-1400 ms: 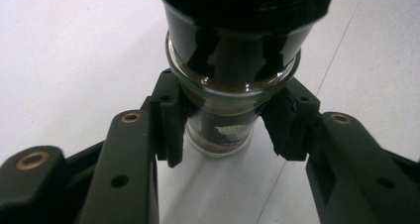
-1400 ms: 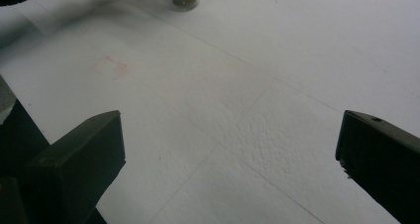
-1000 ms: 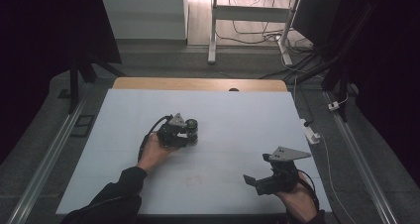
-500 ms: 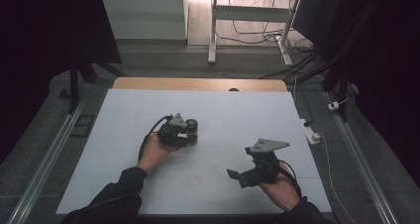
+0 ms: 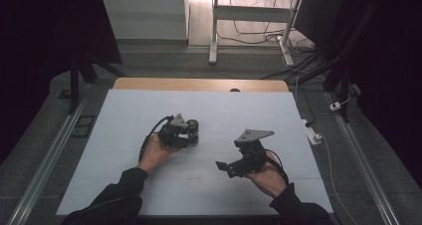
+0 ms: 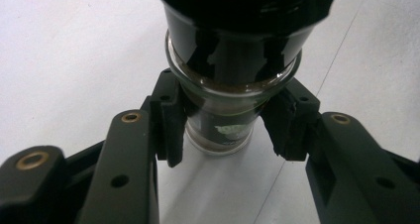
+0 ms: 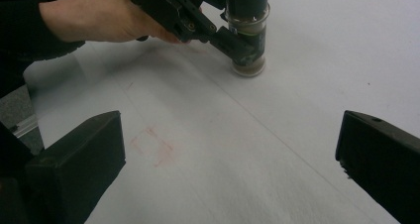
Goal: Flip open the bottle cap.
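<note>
— Since the earlier frames the right tool (image 5: 222, 167) has travelled leftward across the counter (image 5: 124, 115), in from the near right corner toward the middle; the left one has stayed put.

— And what is the left tool (image 6: 223, 130) doing?

— It is clamped on a small glass jar (image 6: 225, 92) with a dark cap. In the left gripper view its two black pads press the jar's clear lower body from either side, just under the wider rim.

— Where does the jar stand?

— Upright on the pale sheet that covers the counter, left of centre in the high view (image 5: 192, 131), its base touching the surface in the right gripper view (image 7: 247, 33). Something brownish sits inside it; I cannot tell what.

— The right tool's jaws?

— Spread wide apart, nothing between them. They point toward the jar and the left hand (image 7: 94, 16), which is well apart from them.

— Anything else on the sheet?

— A faint reddish square outline (image 7: 152, 145) drawn between the right tool and the jar.
</note>
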A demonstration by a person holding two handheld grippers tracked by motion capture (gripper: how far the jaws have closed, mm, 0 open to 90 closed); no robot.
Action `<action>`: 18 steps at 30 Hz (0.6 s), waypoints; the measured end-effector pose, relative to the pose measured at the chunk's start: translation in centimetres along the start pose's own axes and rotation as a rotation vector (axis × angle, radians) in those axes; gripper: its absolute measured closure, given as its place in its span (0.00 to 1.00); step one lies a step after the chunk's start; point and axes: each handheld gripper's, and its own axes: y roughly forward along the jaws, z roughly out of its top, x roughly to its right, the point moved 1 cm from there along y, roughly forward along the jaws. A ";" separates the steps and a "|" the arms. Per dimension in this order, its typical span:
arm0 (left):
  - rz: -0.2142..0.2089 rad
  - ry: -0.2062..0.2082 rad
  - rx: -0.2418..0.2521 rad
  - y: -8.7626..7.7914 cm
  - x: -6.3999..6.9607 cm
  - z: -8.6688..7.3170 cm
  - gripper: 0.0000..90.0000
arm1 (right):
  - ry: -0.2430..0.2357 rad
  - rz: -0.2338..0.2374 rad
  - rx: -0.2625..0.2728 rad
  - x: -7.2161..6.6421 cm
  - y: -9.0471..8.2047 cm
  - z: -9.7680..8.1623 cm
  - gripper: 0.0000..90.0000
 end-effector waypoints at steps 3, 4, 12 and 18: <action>0.000 0.000 -0.001 0.0 0.0 0.0 0.60 | -0.011 -0.003 -0.004 0.0 0.6 0.6 0.00; 0.001 0.000 -0.002 0.0 0.0 0.0 0.60 | -0.019 -0.005 -0.003 -0.1 0.8 0.8 0.00; 0.002 -0.001 -0.005 0.0 0.0 0.1 0.60 | -0.049 -0.015 -0.011 0.0 2.5 1.9 0.00; 0.003 -0.002 -0.007 0.0 0.0 0.1 0.60 | -0.064 -0.024 -0.009 0.1 3.7 2.9 0.00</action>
